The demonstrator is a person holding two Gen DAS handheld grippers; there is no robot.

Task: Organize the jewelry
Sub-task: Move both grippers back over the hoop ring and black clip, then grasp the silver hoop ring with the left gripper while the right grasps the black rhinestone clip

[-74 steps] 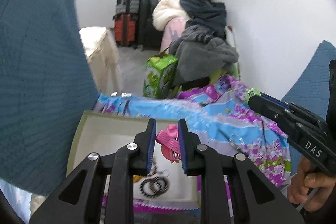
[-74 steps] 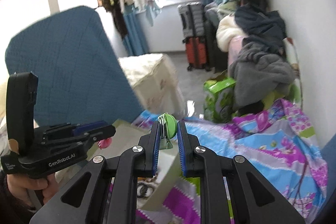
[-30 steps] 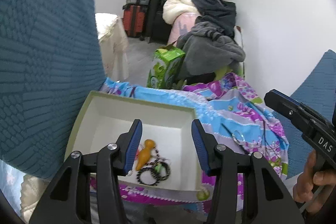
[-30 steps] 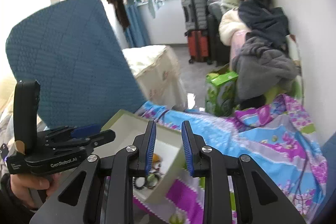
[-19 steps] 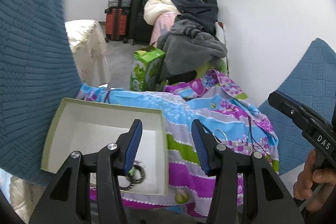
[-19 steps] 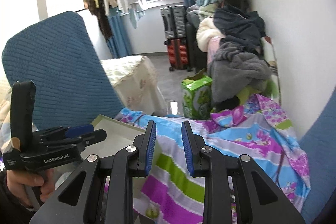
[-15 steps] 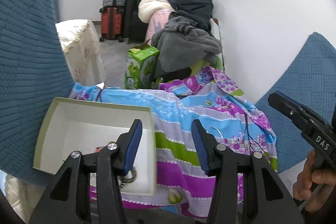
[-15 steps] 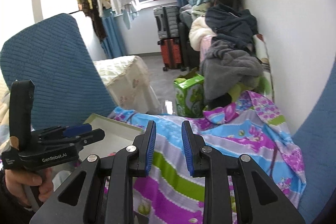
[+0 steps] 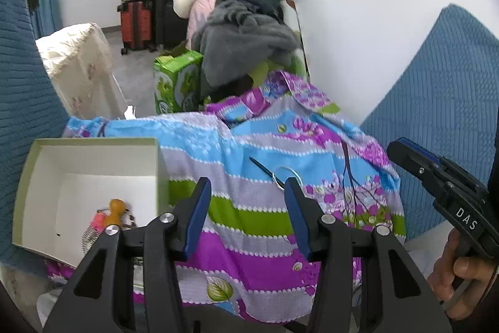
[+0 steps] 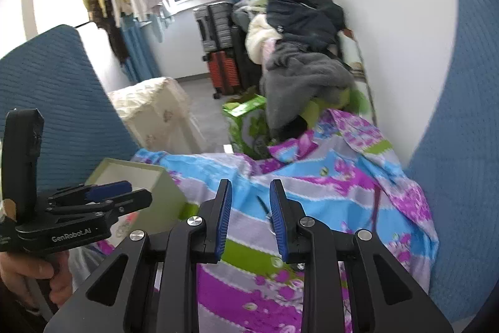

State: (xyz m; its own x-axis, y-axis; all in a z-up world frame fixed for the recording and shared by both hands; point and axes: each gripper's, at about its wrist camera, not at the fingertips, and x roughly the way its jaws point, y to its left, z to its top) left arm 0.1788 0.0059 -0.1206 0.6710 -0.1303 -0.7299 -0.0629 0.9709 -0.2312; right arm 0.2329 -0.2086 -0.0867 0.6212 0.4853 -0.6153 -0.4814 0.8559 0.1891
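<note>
A white-lined box (image 9: 93,142) sits at the left on a floral cloth (image 9: 259,142). Inside it lie an orange piece (image 9: 113,206), a pink clip (image 9: 98,219) and a chain. A silver ring (image 9: 282,167) and a thin black pin (image 9: 260,166) lie on the cloth just beyond my left gripper (image 9: 246,186), which is open and empty. My right gripper (image 10: 250,192) hovers over the same patch of cloth, its jaws a little apart with nothing between them. The black pin (image 10: 262,205) shows between its fingers. Each gripper appears in the other's view: right gripper (image 9: 402,149), left gripper (image 10: 137,192).
Blue quilted chair backs stand at the left (image 9: 21,83) and right (image 9: 452,99). Behind the cloth are a green carton (image 9: 177,80), a heap of clothes (image 9: 246,30), suitcases (image 9: 137,21) and a cream-covered stool (image 9: 78,64). A white wall runs along the right.
The pink clip and the green piece that the grippers held at first are let go. Both grippers have swung right, from over the box to the ring on the cloth.
</note>
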